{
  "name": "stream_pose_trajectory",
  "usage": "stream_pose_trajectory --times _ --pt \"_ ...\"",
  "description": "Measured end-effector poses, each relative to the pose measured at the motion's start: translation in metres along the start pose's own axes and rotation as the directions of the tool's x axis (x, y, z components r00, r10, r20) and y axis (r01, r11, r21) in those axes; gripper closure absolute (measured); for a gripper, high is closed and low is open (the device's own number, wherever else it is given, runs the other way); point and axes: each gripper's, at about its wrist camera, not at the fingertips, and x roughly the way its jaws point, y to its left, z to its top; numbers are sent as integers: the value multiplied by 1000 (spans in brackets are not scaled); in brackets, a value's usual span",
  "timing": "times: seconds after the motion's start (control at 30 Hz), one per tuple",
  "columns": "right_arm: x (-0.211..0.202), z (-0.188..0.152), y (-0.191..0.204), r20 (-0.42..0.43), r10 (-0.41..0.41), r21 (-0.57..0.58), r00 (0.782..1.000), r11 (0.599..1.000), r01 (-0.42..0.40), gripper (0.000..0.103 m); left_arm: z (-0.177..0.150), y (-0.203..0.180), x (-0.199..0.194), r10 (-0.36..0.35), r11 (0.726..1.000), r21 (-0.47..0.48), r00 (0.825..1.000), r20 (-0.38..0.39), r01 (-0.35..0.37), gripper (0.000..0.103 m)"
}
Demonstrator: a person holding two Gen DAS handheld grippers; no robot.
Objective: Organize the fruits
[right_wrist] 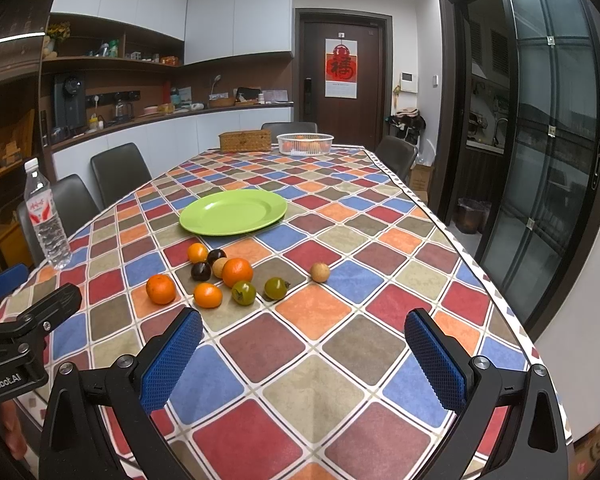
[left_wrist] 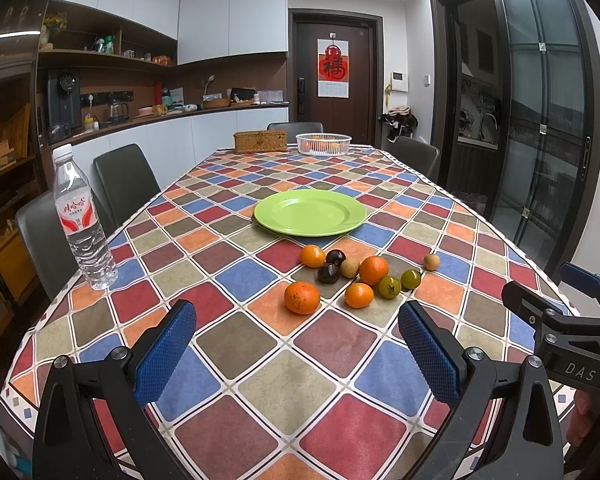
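An empty green plate sits mid-table. In front of it lies a cluster of small fruits: several oranges, the nearest one, two dark plums, two green fruits, and tan longans, one apart to the right. My left gripper is open and empty, hovering short of the fruits. My right gripper is open and empty, to the right of the cluster. The right gripper also shows at the left wrist view's right edge.
A water bottle stands at the table's left edge. A wicker box and a white basket holding oranges stand at the far end. Grey chairs line the table.
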Motion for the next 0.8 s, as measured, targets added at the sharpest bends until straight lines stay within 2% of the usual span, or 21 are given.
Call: stream_pose_trajectory --times 0.47,0.8 --pt "2 5 1 -11 3 -14 1000 1000 -3 1 3 -1 1 20 1000 -2 1000 11 -20 0" --pt "16 10 19 2 45 -97 999 994 -45 1 7 10 20 13 1000 -4 1000 -7 -13 1"
